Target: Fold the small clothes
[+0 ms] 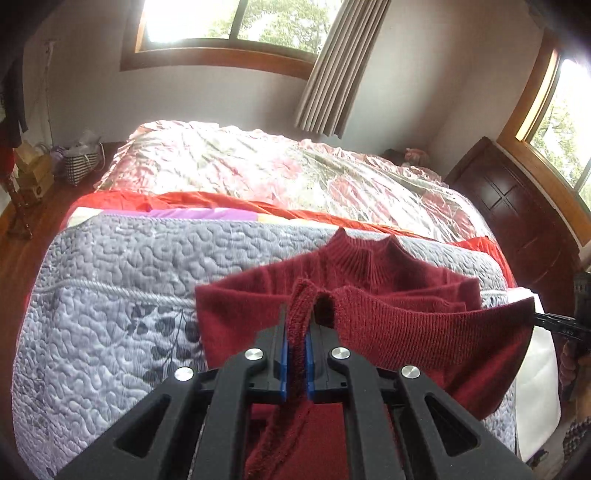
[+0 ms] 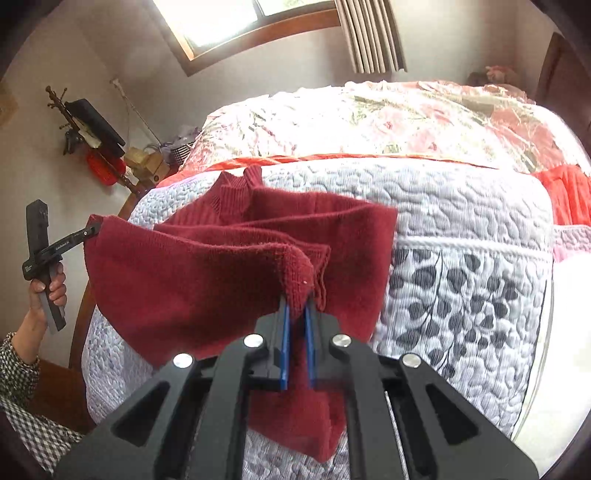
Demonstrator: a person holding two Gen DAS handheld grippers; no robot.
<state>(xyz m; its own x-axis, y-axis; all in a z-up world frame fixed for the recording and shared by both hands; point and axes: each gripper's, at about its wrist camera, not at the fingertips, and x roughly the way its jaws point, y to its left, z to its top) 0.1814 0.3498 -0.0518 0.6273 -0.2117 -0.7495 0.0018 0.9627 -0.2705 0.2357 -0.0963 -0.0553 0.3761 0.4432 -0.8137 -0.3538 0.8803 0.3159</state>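
Holding the sweater (image 1: 424,325) above the bed (image 1: 110,295), our left tool (image 1: 296,341) and right tool (image 2: 297,325) pinch its hem; uneven lowering could skew the fold.

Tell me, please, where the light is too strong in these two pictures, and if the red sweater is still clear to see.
Left wrist view: the window is blown out and the plastic cover glares. Right wrist view: the same cover washes out white. The red sweater stays sharp in both; fisheye bends the edges.
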